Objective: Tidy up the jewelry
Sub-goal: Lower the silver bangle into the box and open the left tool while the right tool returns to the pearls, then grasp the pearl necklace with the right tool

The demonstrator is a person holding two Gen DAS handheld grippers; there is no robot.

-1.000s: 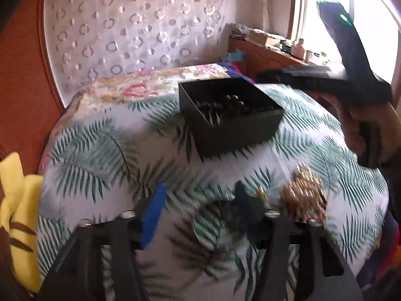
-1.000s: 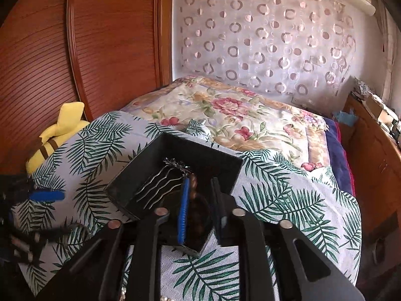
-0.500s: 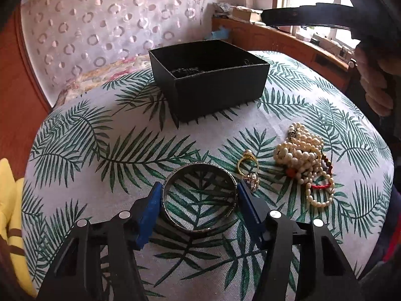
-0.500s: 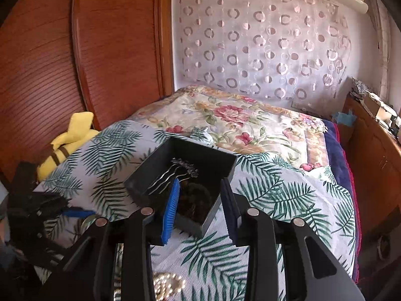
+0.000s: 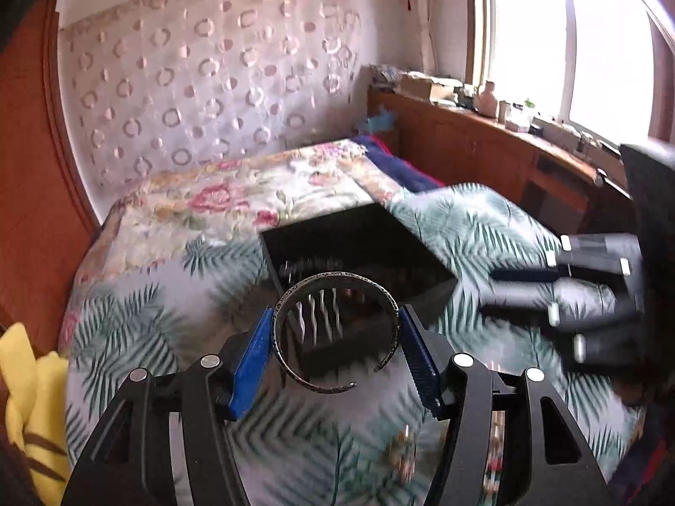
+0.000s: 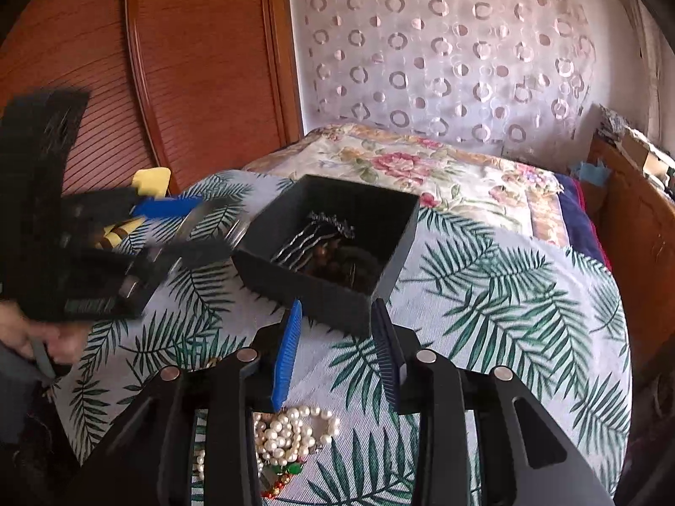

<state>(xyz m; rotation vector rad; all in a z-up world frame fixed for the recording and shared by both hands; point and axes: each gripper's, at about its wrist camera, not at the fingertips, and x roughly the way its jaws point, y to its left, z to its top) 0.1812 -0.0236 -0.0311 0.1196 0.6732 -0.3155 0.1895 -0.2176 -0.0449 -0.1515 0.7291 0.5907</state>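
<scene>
Bangle pinched above the cloth, box just ahead

Left wrist view: the left gripper [image 5: 335,339] clamps the open bangle [image 5: 335,333] between both blue pads, before the black box [image 5: 358,248]. Right wrist view: the right gripper [image 6: 337,350] is spread, holding nothing, pearls [image 6: 291,430] lying beneath.

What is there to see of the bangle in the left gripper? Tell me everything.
The bangle is a thin open ring of dark, silvery metal with a fine pattern along its outer edge and a gap at its lower right. The left gripper has shut on it, one blue finger pressing each side, so it is lifted off the leaf-print cloth and faces the camera. Behind it stands the black box. Nothing but the fingers touches it.
</scene>
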